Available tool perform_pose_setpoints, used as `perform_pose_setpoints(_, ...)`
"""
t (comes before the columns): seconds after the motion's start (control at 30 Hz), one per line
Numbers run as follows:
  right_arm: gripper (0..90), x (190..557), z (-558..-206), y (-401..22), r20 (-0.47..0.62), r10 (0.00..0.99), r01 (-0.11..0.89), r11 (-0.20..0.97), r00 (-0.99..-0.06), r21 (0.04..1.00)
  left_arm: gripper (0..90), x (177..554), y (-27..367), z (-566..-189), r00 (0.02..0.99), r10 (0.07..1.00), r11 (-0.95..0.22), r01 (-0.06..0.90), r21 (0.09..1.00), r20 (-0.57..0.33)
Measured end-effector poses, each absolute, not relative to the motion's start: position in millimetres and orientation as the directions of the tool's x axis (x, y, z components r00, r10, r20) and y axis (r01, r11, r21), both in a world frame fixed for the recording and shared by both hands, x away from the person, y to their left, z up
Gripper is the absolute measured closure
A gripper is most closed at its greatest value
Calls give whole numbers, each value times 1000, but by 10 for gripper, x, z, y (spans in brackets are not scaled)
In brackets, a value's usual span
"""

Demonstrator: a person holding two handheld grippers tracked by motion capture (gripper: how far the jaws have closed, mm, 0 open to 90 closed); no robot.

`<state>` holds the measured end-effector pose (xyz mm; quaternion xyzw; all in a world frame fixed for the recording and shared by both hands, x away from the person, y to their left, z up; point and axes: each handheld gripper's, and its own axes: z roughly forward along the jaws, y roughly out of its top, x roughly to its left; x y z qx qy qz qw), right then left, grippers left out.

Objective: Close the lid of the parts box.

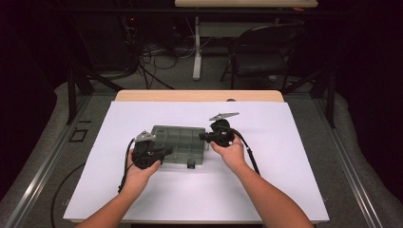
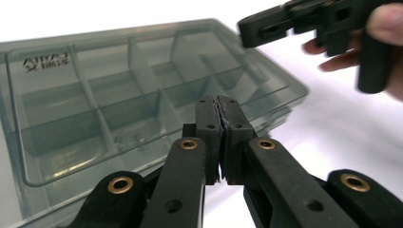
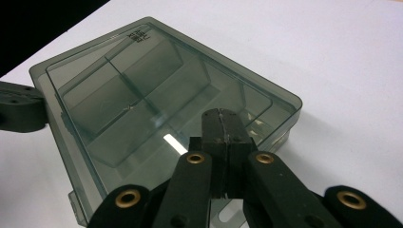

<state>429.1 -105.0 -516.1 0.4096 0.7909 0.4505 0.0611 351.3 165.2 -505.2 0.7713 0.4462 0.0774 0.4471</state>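
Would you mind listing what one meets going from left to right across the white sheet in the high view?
Left gripper, held in the person's left hand → clear grey compartment box, lid closed → right gripper, held in the person's right hand.

1. A lab or recording studio, dark all round.
2. Far behind the white-topped table (image 1: 142, 190) lie tangled cables (image 1: 157, 54) on grey carpet.
3. A folding chair (image 1: 261, 52) stands far right, under another table (image 1: 244, 4).
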Motion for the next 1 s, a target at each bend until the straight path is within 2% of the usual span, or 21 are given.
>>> perform_pose_setpoints(0.47, 900, 4287, -5220, -1067, 267, 710, 600, 266, -651, 754, 900, 3547, 1620, -5201, 585, 761, -219, 638, 738, -280)
perform_pose_setpoints(0.73, 900, 4271, -5227, -1053, 274, 704, 603, 268, -655, 751, 900, 3501, 1582, -5194, 606, 764, -262, 604, 752, -220)
perform_pose_setpoints(1.0, 900, 4259, -5243, -1069, 281, 694, 597, 264, -663, 758, 900, 3495, 1594, -5195, 603, 756, -246, 622, 743, -255)
